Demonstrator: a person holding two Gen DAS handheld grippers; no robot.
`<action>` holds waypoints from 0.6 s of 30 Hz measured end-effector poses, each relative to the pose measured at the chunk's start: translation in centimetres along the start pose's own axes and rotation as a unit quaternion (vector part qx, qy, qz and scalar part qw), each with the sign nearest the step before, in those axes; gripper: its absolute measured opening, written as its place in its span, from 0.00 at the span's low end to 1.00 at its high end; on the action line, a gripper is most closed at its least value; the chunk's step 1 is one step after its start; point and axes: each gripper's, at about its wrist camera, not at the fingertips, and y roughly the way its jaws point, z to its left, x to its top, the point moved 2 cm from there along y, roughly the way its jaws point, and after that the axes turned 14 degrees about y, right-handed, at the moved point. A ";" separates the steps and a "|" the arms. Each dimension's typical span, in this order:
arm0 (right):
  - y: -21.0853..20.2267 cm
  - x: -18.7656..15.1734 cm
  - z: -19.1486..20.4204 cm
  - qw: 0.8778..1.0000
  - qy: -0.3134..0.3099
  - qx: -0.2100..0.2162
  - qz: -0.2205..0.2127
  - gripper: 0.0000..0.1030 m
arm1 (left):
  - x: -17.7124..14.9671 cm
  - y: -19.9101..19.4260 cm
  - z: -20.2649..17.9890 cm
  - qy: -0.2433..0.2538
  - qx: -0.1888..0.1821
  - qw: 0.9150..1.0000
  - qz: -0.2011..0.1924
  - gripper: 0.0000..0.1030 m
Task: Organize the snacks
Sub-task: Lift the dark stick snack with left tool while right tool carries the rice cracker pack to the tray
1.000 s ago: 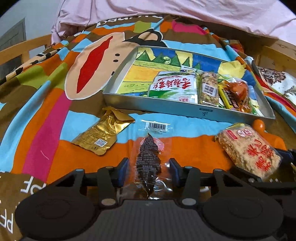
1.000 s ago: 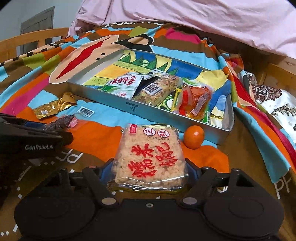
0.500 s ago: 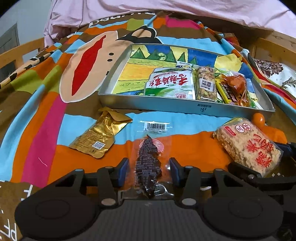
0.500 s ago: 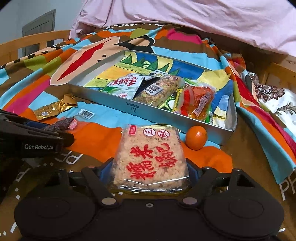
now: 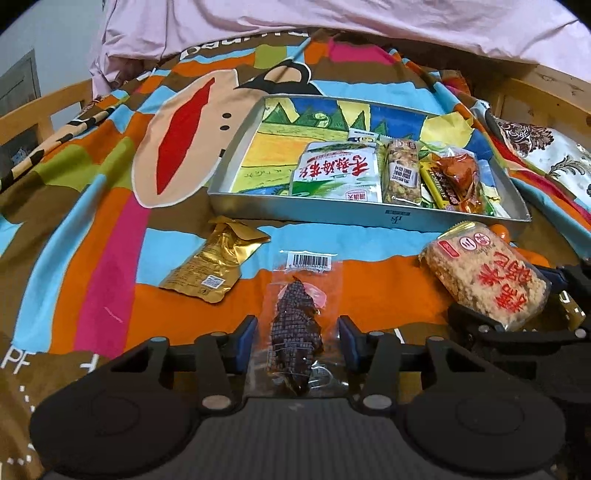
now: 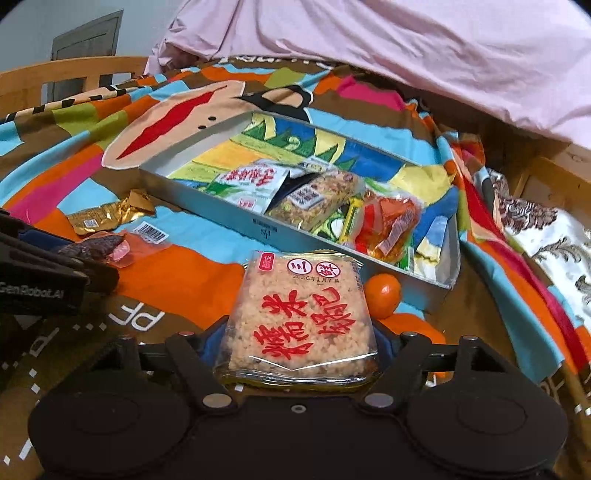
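At the bottom centre of the left wrist view, the left tool [image 5: 297,345] pinches a clear packet of dark dried meat [image 5: 295,325] by its near end, its blue pads set against the wrapper's two edges. The packet points away up the frame, its barcode end over the orange stripe of the bedspread [image 5: 92,229]; holding the near end keeps the far end free to lead, probably toward the tray.

At the bottom centre of the right wrist view, the right tool [image 6: 297,347] grips a square rice-cake packet [image 6: 301,317] with red lettering, its fingers spread wide and pressed on the packet's two sides. The packet tilts up off the bed, so it seems lifted for carrying.

Just beyond it, to the right, a small orange fruit [image 6: 384,295] rests on the bedspread, close against the tray's near wall. At left of centre in the left view a gold foil pouch [image 5: 212,264] lies loose on the bed, not yet put away.

Farther up, across the middle of the frame, a shallow metal tray [image 5: 332,210] sits on the bed. Its right half holds a white and green packet [image 5: 338,173], a nut bar [image 5: 400,175] and an orange-red packet [image 5: 456,173], laid side by side. Its left half is bare, showing a painted landscape lining. Pink bedding [image 5: 332,22] fills the top.
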 end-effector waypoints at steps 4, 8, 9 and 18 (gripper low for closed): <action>-1.0 0.4 0.2 1.000 -0.009 -0.003 -0.022 0.74 | -0.1 -1.1 0.4 -0.003 0.008 1.000 -0.007 0.49; -2.0 1.0 0.2 0.999 -0.011 -0.002 -0.046 0.74 | 0.3 -2.3 0.5 -0.008 0.018 1.000 -0.023 0.49; -2.2 1.1 0.2 0.999 -0.010 -0.002 -0.050 0.74 | 0.5 -2.5 0.5 -0.009 0.019 0.999 -0.027 0.49; -3.9 2.6 -0.5 0.995 0.027 0.007 -0.098 0.74 | 2.5 -4.3 0.2 -0.018 0.030 0.996 -0.086 0.49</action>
